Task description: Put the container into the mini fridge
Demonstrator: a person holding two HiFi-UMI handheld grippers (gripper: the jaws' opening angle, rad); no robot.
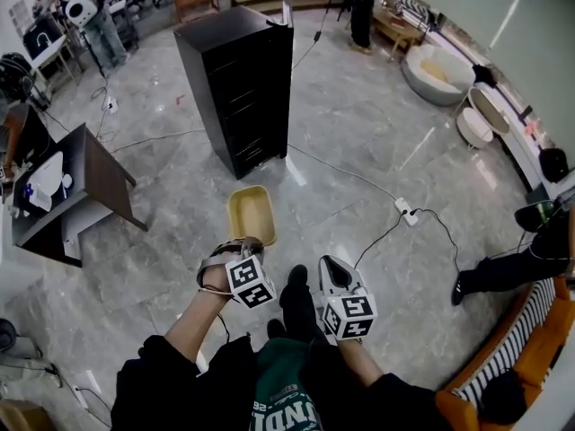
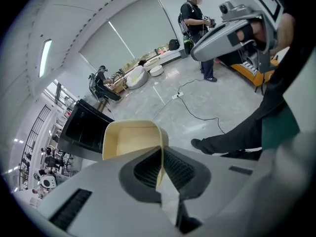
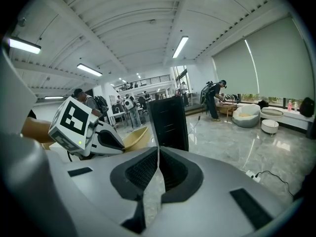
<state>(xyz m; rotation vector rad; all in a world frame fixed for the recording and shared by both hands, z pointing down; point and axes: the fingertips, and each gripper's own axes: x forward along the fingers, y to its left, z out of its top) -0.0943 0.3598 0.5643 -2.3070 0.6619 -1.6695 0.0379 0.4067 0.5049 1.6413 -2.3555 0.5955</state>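
Note:
I hold a pale yellow container (image 1: 252, 214) above the floor, and my left gripper (image 1: 250, 243) is shut on its near rim. In the left gripper view the rim of the container (image 2: 131, 138) runs edge-on between the jaws of the left gripper (image 2: 160, 162). The black mini fridge (image 1: 238, 88) stands on the floor a little beyond the container, its door side hidden from me. My right gripper (image 1: 325, 263) hangs beside the left one, shut with nothing in it. The right gripper view shows its jaws (image 3: 158, 167) closed, with the fridge (image 3: 169, 122) ahead and the container (image 3: 136, 137) to the left.
A white power strip (image 1: 404, 211) and its cable lie on the floor to the right of the fridge. A dark desk (image 1: 85, 182) stands at the left. An orange sofa (image 1: 539, 339) and a seated person's leg (image 1: 503, 268) are at the right. Other people stand far behind.

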